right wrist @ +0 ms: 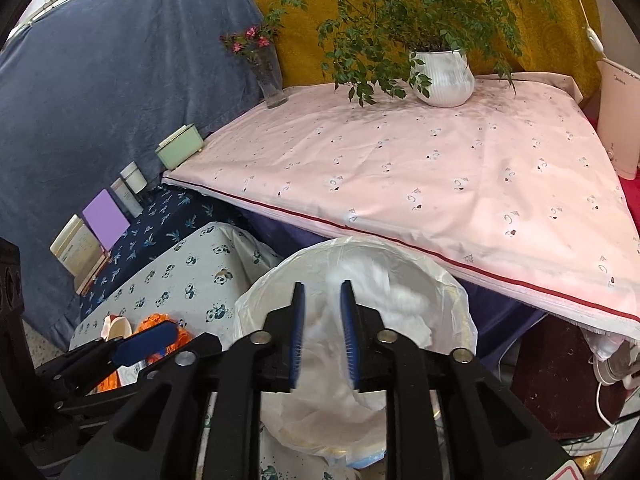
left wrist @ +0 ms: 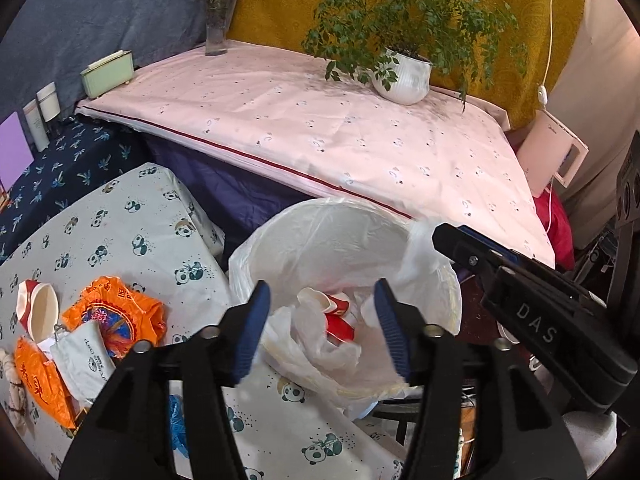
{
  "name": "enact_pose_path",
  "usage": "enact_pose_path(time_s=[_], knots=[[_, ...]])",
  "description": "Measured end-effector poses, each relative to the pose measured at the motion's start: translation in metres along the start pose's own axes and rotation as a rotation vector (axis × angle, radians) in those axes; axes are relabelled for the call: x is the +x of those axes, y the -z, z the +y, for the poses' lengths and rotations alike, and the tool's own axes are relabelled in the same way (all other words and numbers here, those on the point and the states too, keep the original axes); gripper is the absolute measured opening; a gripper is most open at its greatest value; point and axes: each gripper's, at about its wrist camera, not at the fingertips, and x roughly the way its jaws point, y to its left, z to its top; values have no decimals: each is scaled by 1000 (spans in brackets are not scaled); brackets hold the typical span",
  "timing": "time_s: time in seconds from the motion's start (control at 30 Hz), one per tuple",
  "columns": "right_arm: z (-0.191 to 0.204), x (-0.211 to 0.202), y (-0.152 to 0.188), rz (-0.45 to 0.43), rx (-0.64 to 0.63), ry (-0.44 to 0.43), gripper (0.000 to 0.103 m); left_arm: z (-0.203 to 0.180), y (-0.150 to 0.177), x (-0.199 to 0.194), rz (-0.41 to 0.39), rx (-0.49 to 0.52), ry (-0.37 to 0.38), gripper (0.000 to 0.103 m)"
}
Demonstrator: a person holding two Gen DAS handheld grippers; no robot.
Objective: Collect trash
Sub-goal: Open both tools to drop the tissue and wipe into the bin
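Two tongs are held over a white trash bin (left wrist: 348, 248) lined with a thin plastic bag (left wrist: 420, 252), seen near centre in both wrist views. Left tongs (left wrist: 322, 330) are spread, nothing pinched between the blue pads; below them a crushed red-and-white paper cup (left wrist: 332, 312) lies inside the bin on crumpled plastic. Right tongs (right wrist: 322, 332) are parted slightly, pads not pressing anything; a blurred white wad (right wrist: 384, 284) is seen just beyond them over the bin, contact cannot be told. More trash is left on the panda-print cloth (left wrist: 132, 236) to the left: an orange plastic bag (left wrist: 116, 312), a second crushed paper cup (left wrist: 38, 312), a white pouch (left wrist: 86, 356). Far behind, a pink-covered desk (left wrist: 320, 128) carries a potted plant (left wrist: 404, 76) and a flower vase (left wrist: 218, 20).
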Motion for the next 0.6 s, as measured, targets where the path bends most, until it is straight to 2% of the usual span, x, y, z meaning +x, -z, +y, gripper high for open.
enact_pose_path(time_s=[0.33,0.47,0.6], knots=[[10,-2,-1,-5,-16,-16,28,22,7,-6,0,-60,-28,56],[21,-5,4,-1,-32,-24,34,31,12,-13,-6,-84,-41,56],[34,-7,11,9,-52,-39,34,46,19,-22,-11,-118,-59,56]])
